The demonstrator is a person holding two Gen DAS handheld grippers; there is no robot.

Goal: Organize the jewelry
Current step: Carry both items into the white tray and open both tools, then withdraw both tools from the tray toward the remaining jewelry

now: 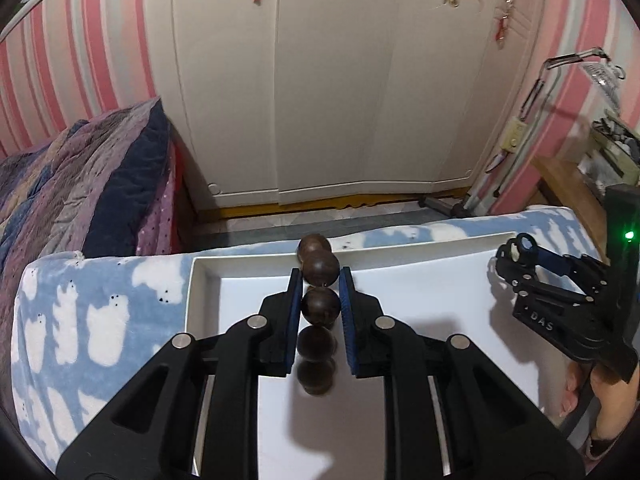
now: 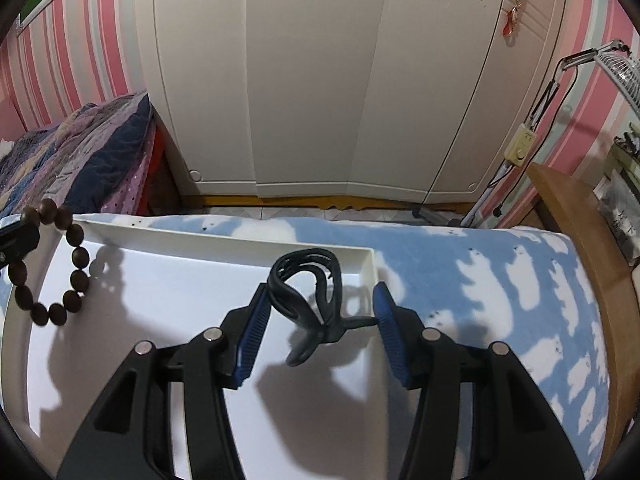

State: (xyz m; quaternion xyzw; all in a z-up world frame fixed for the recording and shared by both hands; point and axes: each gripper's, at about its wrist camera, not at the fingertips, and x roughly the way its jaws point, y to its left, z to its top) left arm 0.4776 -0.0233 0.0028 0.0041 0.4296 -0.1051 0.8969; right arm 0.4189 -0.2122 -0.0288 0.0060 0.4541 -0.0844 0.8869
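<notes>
My left gripper (image 1: pixel 319 280) is shut on a bracelet of dark brown wooden beads (image 1: pixel 320 307) and holds it upright over the white tray (image 1: pixel 240 276). In the right wrist view the bracelet (image 2: pixel 76 257) hangs at the far left, its lower beads near the tray floor. My right gripper (image 2: pixel 320 304) is open over the tray's right end (image 2: pixel 370 258). A black hair claw clip (image 2: pixel 308 296) lies in the tray between its fingers, touching the left pad (image 2: pixel 256 316). In the left wrist view the right gripper (image 1: pixel 520 252) appears at the right.
The tray sits on a blue and white cloud-print blanket (image 2: pixel 500 300). A white wardrobe (image 1: pixel 340 80) stands behind, a purple quilted bed (image 1: pixel 80 184) at the left, and a wooden desk edge (image 2: pixel 568 216) with a lamp stand (image 2: pixel 520 148) at the right.
</notes>
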